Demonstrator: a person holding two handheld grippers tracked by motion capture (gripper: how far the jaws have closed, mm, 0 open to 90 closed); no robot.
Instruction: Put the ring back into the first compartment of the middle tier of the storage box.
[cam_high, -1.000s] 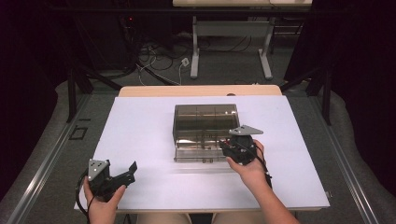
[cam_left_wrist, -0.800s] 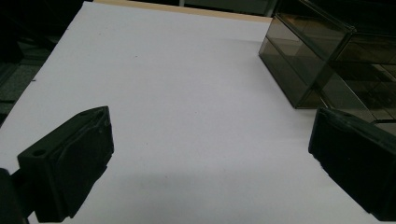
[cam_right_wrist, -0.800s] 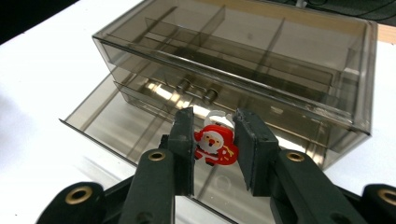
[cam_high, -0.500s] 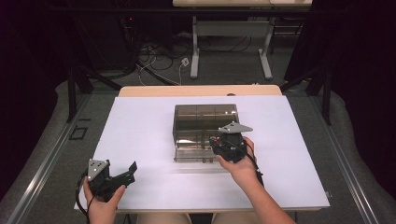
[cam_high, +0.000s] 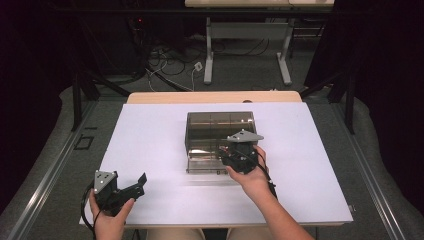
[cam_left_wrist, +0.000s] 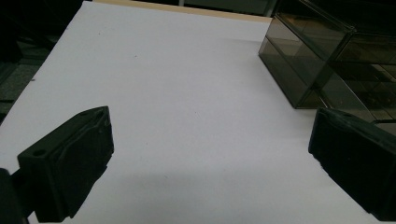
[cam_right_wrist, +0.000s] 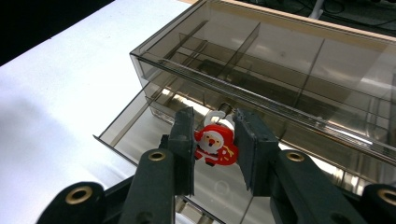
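Observation:
A smoky clear plastic drawer box (cam_high: 220, 125) stands mid-table with its lower drawer (cam_right_wrist: 140, 128) pulled out toward me. My right gripper (cam_right_wrist: 215, 119) hovers over that drawer, shut on a small red Santa charm (cam_right_wrist: 215, 145) with a white hook on top. From above, the right gripper (cam_high: 236, 156) sits at the box's front right. My left gripper (cam_high: 136, 184) rests near the table's front left, open with nothing between its jaws. The left gripper (cam_left_wrist: 210, 140) faces bare table, and the box (cam_left_wrist: 322, 56) lies to its far right.
A white table top (cam_high: 150, 145) carries the box, with a wooden strip at its far edge (cam_high: 210, 96). Beyond it stand table legs and cables on a dark floor (cam_high: 170, 65).
My right hand has carried the Santa charm leftward, from the box's front right corner to over the open drawer. The left hand has stayed put.

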